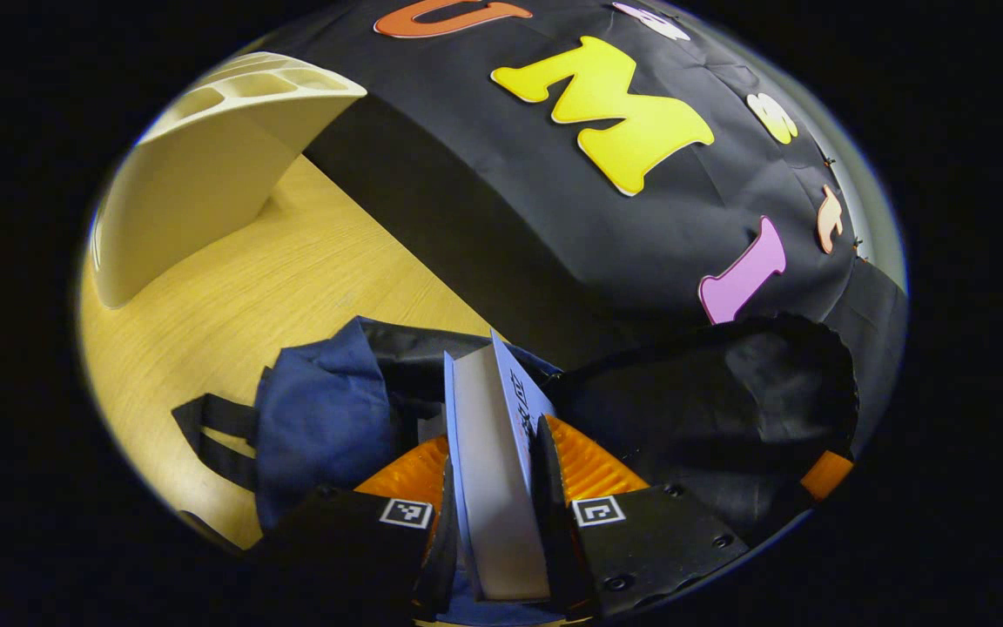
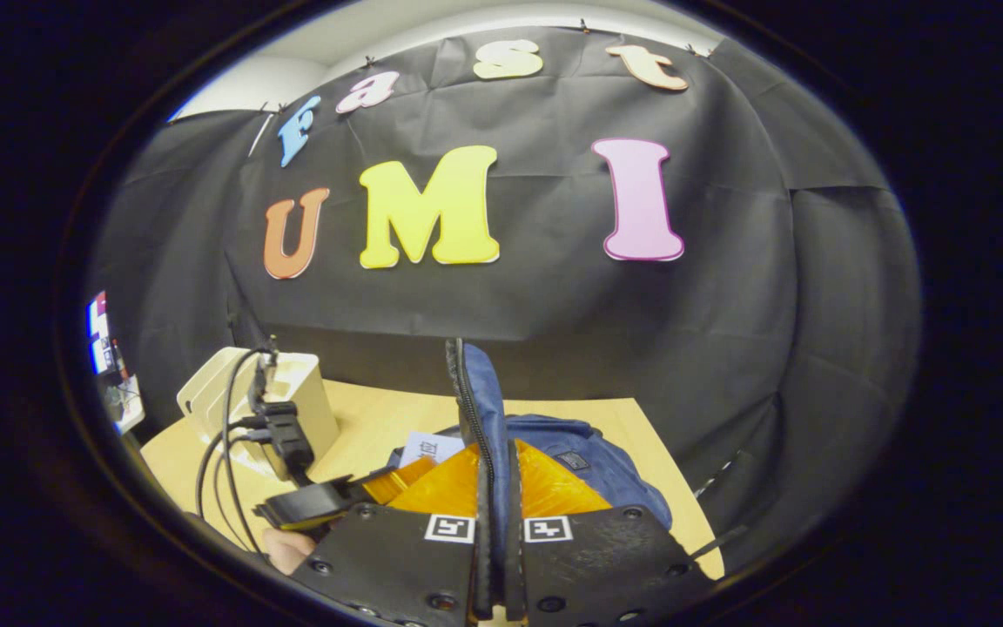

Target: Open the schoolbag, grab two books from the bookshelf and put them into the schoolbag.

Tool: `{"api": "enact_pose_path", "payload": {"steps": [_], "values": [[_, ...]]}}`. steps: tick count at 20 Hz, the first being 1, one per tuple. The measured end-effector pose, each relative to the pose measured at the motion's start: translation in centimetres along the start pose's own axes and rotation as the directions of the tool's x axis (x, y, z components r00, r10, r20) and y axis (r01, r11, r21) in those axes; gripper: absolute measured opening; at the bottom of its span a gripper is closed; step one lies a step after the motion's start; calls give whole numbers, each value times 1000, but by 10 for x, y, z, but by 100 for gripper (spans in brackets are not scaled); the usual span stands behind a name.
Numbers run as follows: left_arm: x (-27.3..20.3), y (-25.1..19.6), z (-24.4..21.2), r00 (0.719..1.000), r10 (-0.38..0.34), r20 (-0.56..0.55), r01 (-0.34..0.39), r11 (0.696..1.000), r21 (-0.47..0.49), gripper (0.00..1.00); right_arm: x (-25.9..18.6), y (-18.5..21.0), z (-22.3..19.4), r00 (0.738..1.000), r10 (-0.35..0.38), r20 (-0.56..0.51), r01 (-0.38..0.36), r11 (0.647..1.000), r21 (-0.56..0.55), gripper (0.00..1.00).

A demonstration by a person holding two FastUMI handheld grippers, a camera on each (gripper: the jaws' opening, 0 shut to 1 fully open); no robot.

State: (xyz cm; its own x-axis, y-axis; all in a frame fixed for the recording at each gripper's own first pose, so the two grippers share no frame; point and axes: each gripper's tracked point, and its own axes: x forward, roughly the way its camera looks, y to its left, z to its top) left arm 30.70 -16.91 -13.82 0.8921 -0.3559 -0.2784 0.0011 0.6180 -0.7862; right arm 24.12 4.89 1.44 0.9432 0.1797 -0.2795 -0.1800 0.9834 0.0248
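My left gripper (image 1: 497, 444) is shut on a book (image 1: 488, 470) with a light blue cover and white pages, held upright on its edge. The book's far end sits over the dark mouth of the navy schoolbag (image 1: 319, 418), which lies on the wooden table (image 1: 292, 270). In the right gripper view, my right gripper (image 2: 494, 453) is shut on the bag's blue zippered flap (image 2: 477, 383) and holds it up. The rest of the schoolbag (image 2: 589, 461) lies behind it. The left gripper (image 2: 362, 483) with the book (image 2: 432, 448) shows at lower left. The flap's black lining (image 1: 710, 409) rises at right.
The white bookshelf (image 1: 197, 192) stands at the table's far left, and its near slots look empty; the bookshelf (image 2: 292, 392) also shows behind black cables (image 2: 232, 427). A black bag strap (image 1: 214, 435) lies on the table. The black cloth wall closes the back.
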Motion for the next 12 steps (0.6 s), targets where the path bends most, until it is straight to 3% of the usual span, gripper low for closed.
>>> {"api": "enact_pose_path", "payload": {"steps": [12], "values": [[17, -10, -26, 999, 49, 11, -49, 999, 8, 47, 3, -17, -14, 1000, 3, -13, -2, 998, 63, 6]]}}
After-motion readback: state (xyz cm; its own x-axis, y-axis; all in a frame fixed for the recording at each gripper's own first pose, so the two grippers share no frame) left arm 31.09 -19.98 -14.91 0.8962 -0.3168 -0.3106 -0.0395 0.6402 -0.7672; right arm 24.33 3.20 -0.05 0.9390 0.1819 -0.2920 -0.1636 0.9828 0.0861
